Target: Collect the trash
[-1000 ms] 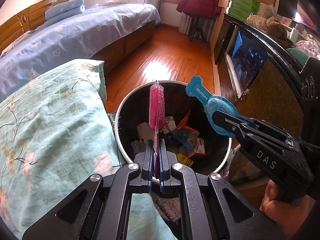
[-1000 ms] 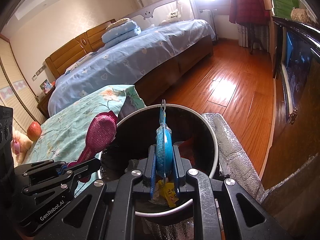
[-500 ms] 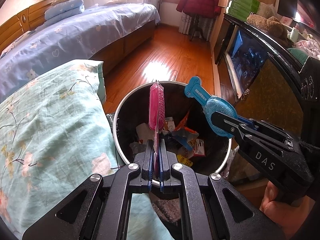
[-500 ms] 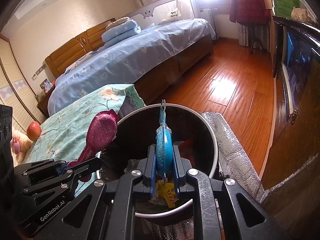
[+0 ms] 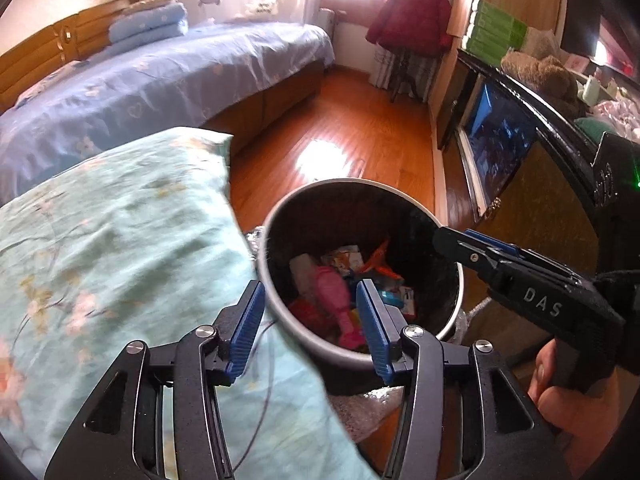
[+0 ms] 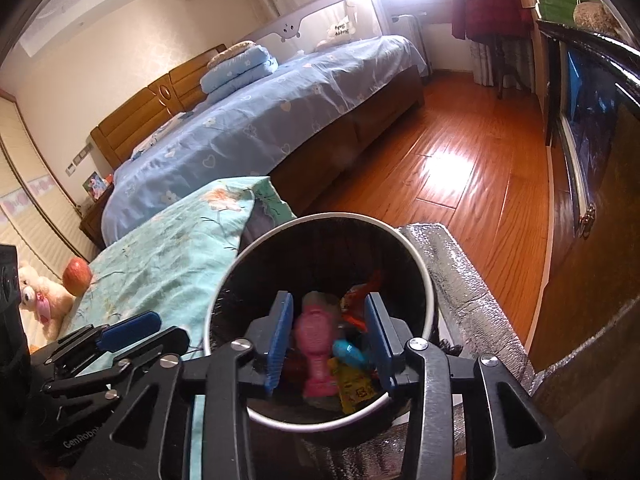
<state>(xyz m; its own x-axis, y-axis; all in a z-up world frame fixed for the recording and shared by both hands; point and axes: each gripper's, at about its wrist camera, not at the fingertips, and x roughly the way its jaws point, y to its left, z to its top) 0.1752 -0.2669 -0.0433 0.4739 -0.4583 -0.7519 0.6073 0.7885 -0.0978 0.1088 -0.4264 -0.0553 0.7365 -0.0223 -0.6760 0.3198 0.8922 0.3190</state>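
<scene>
A round black trash bin with a pale rim stands beside a low bed; it also shows in the right wrist view. A pink wrapper lies inside it on other litter, and it also shows in the right wrist view next to a blue wrapper. My left gripper is open and empty over the bin's near rim. My right gripper is open and empty above the bin, and it shows from the side in the left wrist view.
A teal floral quilt lies left of the bin. A blue-covered bed stands behind. An apple and a teddy bear sit on the quilt. Silver foil matting lies right of the bin, a dark cabinet beyond.
Both grippers opened. The pink wrapper left my left gripper and the blue wrapper left my right gripper; both now lie in the bin.
</scene>
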